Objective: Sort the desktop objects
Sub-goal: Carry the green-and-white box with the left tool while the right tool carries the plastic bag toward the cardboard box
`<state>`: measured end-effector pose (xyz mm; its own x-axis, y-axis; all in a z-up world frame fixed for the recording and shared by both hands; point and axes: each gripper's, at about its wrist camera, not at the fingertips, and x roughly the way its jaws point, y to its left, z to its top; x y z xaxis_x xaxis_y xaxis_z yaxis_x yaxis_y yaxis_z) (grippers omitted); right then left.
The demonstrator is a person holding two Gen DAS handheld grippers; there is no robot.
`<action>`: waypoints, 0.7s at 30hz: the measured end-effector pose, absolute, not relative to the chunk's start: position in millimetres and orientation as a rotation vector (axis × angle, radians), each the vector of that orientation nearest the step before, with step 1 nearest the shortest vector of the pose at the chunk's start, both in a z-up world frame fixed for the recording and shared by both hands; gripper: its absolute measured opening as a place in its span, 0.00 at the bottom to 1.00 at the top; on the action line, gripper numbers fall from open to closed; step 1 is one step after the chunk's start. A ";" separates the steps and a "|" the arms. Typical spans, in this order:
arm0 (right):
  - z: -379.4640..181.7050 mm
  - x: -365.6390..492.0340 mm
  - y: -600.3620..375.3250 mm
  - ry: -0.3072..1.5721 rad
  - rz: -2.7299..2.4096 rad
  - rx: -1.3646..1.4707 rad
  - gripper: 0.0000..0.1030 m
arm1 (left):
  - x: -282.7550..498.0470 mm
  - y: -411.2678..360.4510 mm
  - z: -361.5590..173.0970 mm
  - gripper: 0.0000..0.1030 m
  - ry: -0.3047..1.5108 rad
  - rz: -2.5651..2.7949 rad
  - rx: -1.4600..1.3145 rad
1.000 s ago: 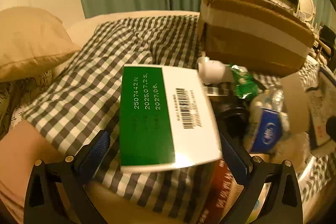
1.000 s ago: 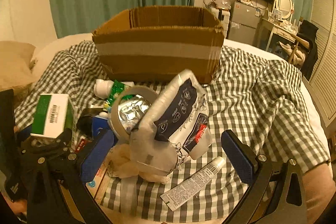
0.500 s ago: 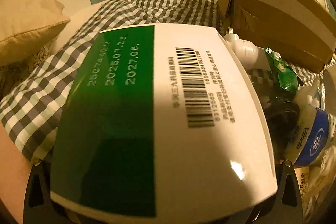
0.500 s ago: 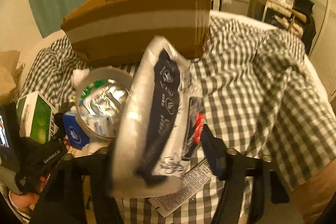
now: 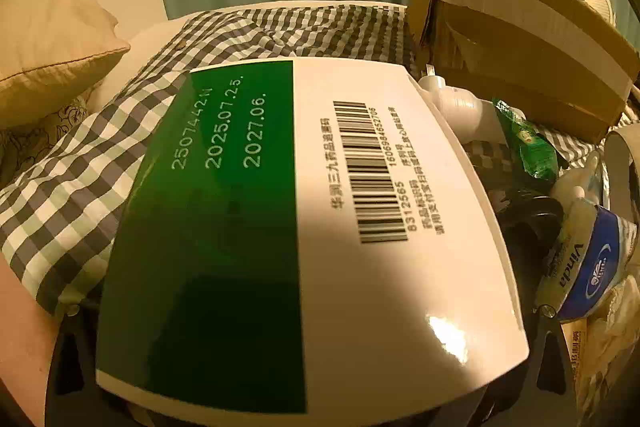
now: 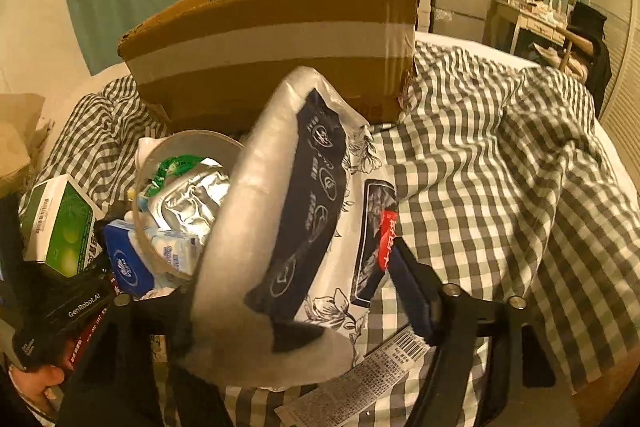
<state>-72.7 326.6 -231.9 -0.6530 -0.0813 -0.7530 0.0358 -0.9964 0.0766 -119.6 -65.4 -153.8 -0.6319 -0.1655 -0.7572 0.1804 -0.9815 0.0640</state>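
A green and white medicine box [image 5: 304,227] fills the left wrist view. My left gripper is shut on it, with the fingers hidden under the box. The same box shows at the left of the right wrist view [image 6: 60,223], held by the left gripper [image 6: 76,291]. My right gripper [image 6: 304,291] is shut on a white plastic pouch with dark blue print [image 6: 296,227]; one blue finger pad [image 6: 412,291] shows at its right side. An open cardboard box [image 6: 276,43] stands behind on the checked cloth, and also shows in the left wrist view [image 5: 516,39].
A pile lies in front of the cardboard box: a tape roll [image 6: 180,151], a silver foil packet [image 6: 188,195], a blue tissue pack [image 5: 592,267], a green sachet [image 5: 532,147], a white bottle [image 5: 460,107]. A tube [image 6: 360,379] lies under the pouch. A pillow [image 5: 48,43] sits left.
Both grippers closed in on their objects: the medicine box went from between open fingers to filling the left view, and the right fingers shut on the pouch.
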 end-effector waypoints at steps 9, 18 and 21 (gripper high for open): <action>-238.5 -75.0 330.2 -0.171 -2.767 1.349 0.86 | -116.6 -74.6 -146.9 0.75 0.071 -2.693 1.192; -212.4 -60.0 328.8 -0.099 -2.814 1.206 0.35 | -112.6 -78.6 -133.0 0.75 0.087 -2.712 1.120; -203.7 -53.8 331.6 -0.115 -2.813 1.178 0.31 | -106.7 -79.3 -125.1 0.75 0.078 -2.724 1.087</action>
<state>-53.8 331.6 -203.7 -0.6987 -0.1118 -0.7067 0.0536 -0.9931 0.1042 -106.7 -79.3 -125.1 -0.7069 -0.1720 -0.6861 0.2112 -0.9771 0.0274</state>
